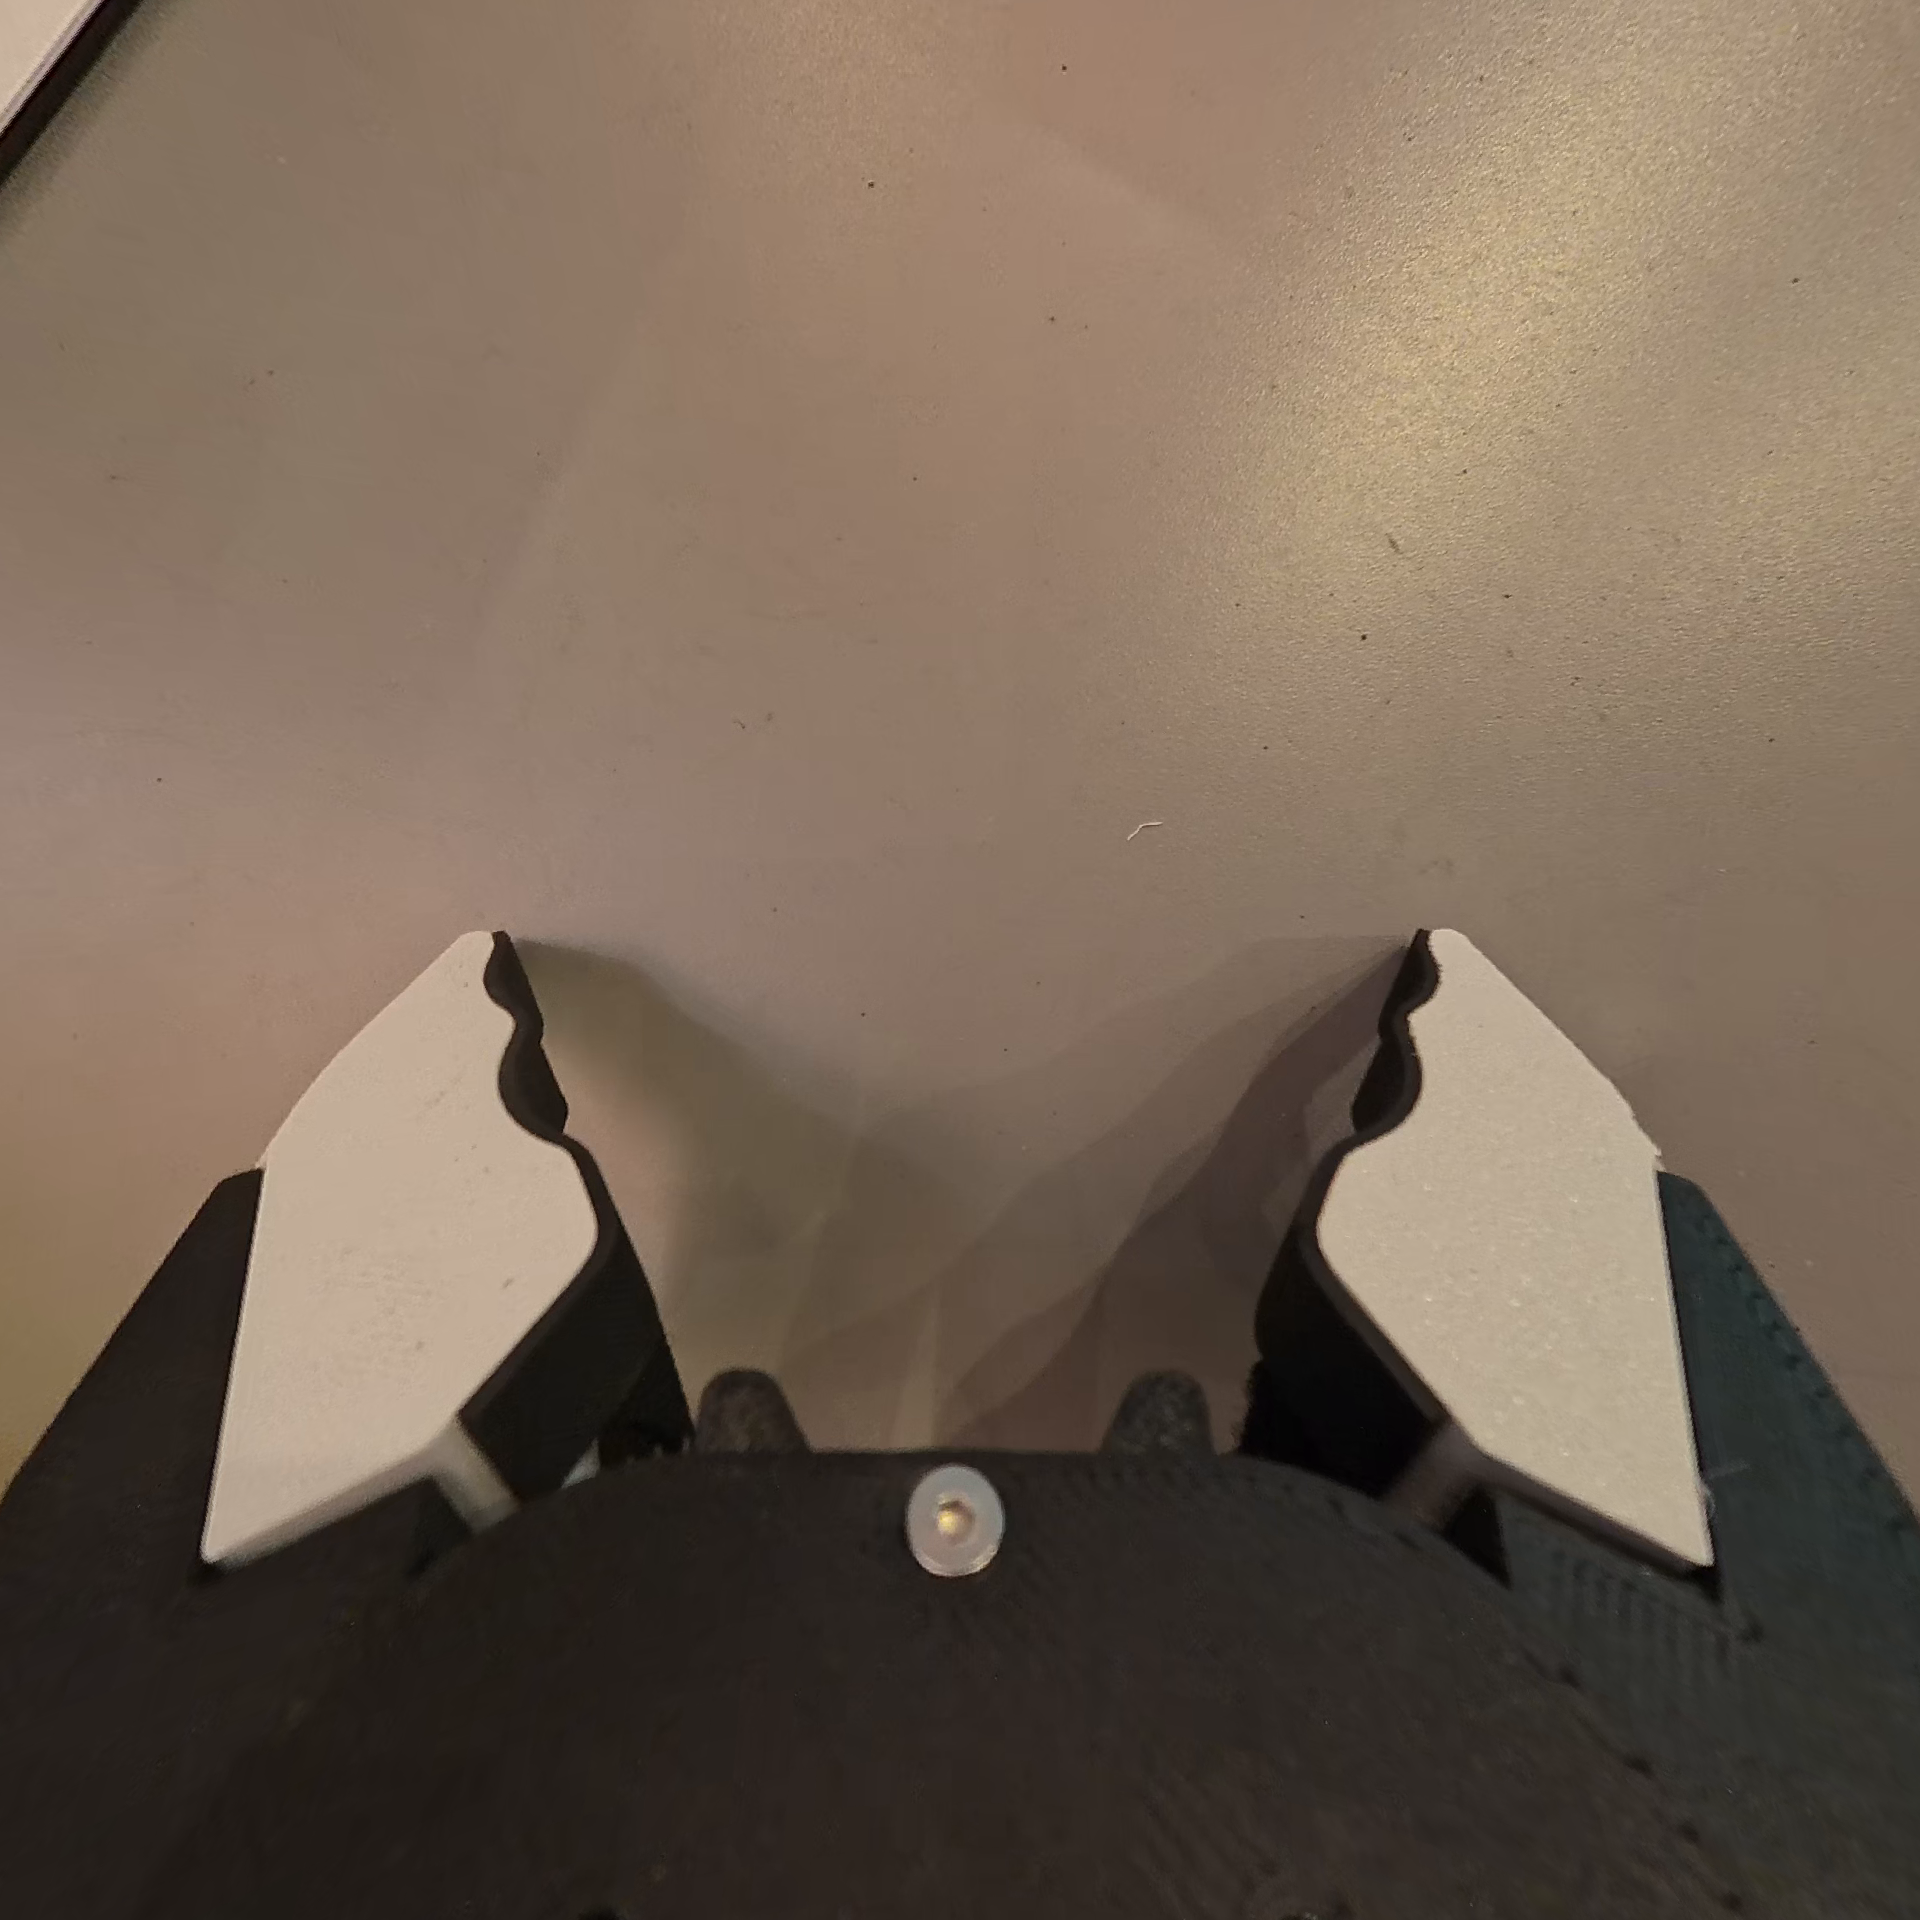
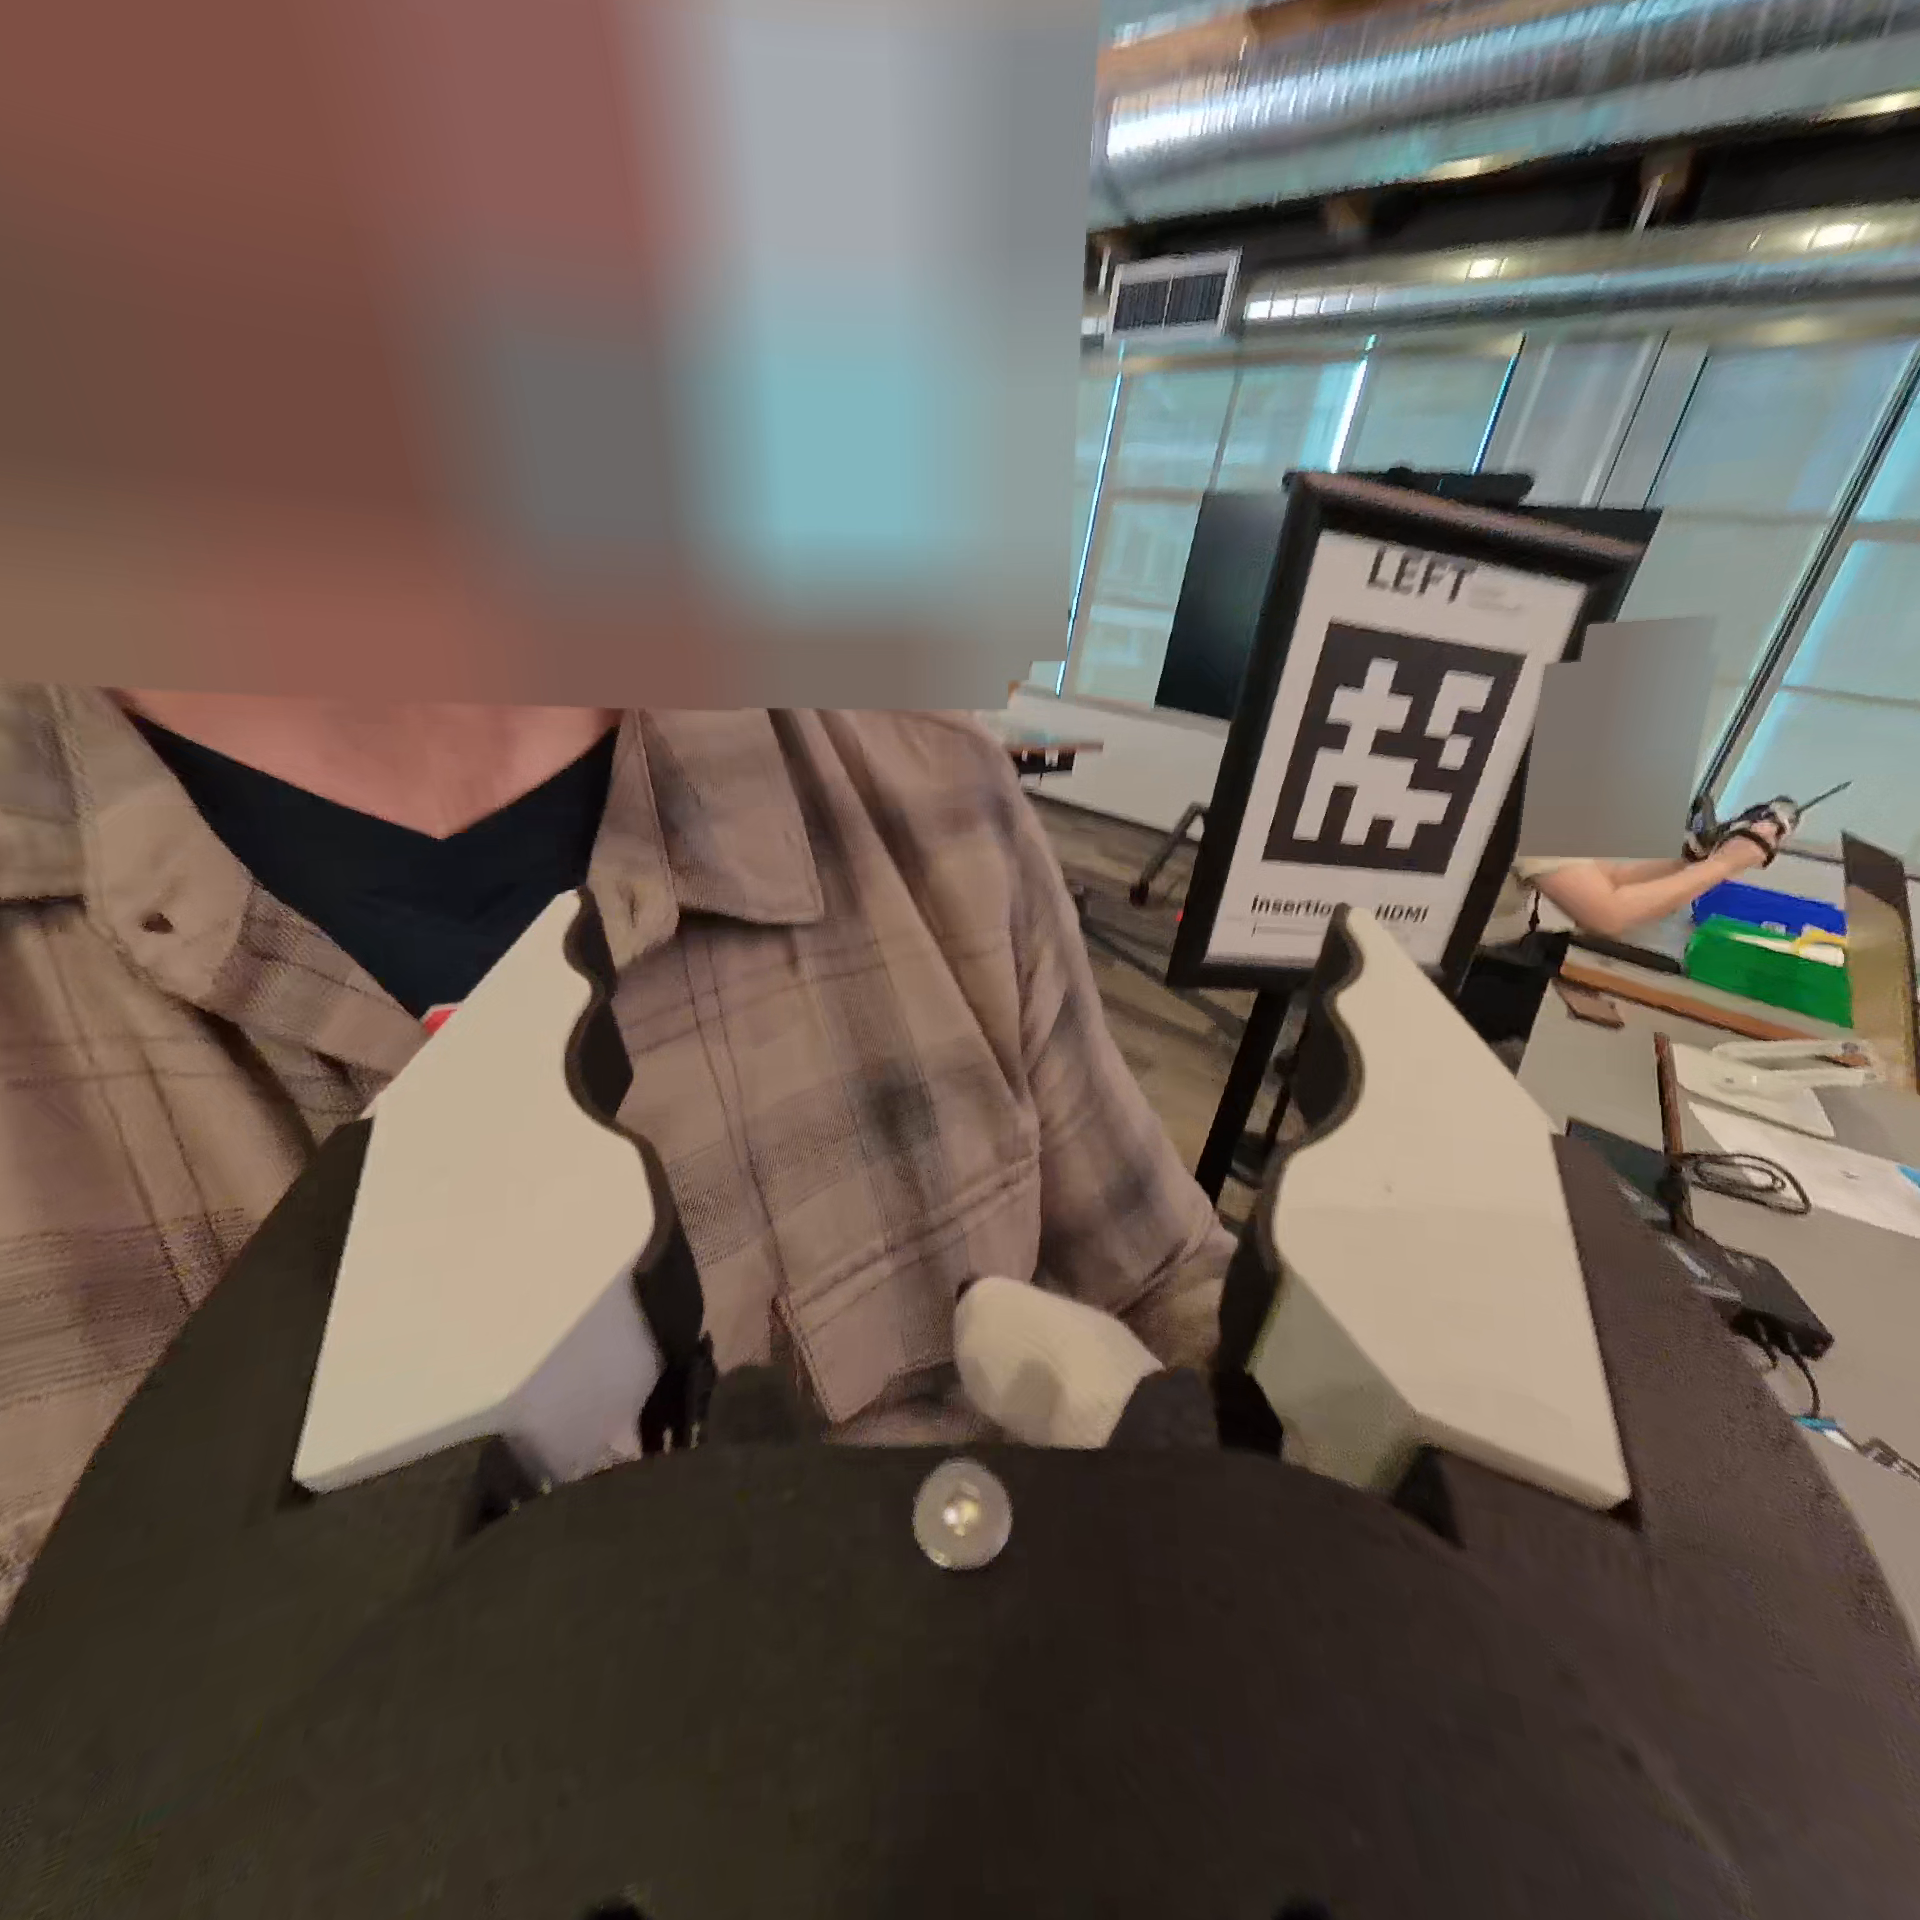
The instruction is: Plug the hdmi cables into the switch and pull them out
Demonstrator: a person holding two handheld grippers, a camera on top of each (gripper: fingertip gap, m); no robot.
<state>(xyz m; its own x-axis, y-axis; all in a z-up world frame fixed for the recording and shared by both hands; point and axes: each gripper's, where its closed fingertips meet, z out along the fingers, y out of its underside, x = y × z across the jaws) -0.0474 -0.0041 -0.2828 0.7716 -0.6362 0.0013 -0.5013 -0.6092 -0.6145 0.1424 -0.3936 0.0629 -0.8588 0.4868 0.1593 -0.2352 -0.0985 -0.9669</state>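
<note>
My left gripper [image 1: 961, 940] is open and empty, with its white fingers [image 1: 416, 1195] pointing down close over a bare grey table top [image 1: 935, 468]. My right gripper [image 2: 961, 914] is open and empty, raised and pointing at a person in a plaid shirt [image 2: 852, 1018]. A small black box [image 2: 1756, 1294] with thin black cables [image 2: 1756, 1184] lies on a table at the far right of the right wrist view; I cannot tell whether it is the switch. No HDMI cable plug shows clearly in either view.
A black-framed sign [image 2: 1392, 748] with a square marker stands on a pole at right. A white-gloved hand [image 2: 1039, 1361] shows between the right fingers. Green and blue bins [image 2: 1766, 956] and another person's arm [image 2: 1621, 883] are far right. A white-and-black edge [image 1: 42, 73] sits top left.
</note>
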